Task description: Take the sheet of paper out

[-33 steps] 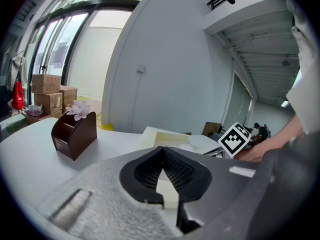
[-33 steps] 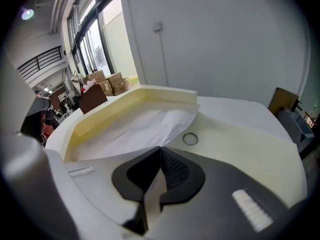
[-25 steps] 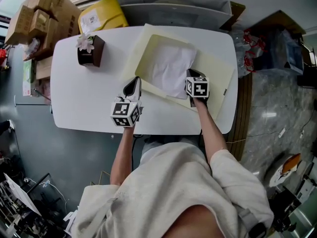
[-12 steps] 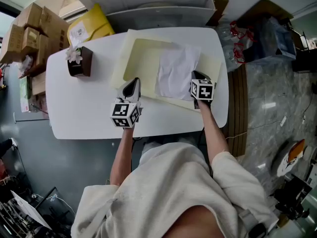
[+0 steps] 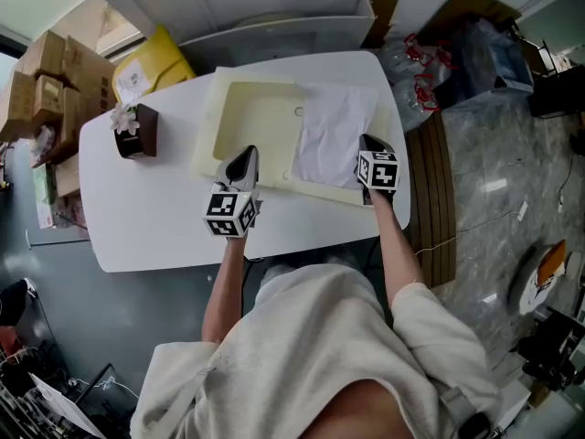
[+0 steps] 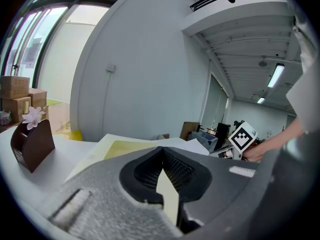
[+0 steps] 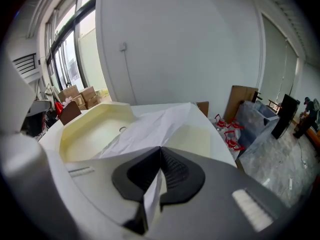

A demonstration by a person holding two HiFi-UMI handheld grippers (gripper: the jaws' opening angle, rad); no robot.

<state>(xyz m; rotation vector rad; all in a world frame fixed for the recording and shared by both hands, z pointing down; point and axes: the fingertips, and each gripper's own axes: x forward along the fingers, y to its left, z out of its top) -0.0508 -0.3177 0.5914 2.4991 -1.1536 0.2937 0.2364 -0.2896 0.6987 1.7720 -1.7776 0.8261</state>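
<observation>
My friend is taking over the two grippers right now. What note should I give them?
Left gripper: shut on the cream folder's near edge.
Right gripper: shut on the white sheet's near corner.
Done: both are gripped; the sheet lies over the folder's right half on the table.
Left: probably pull the sheet clear of the folder and set it down.

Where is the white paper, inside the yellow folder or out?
Partly out: the white paper lies over the yellow folder's right side, corner pinched by the right hand-held gripper.
</observation>
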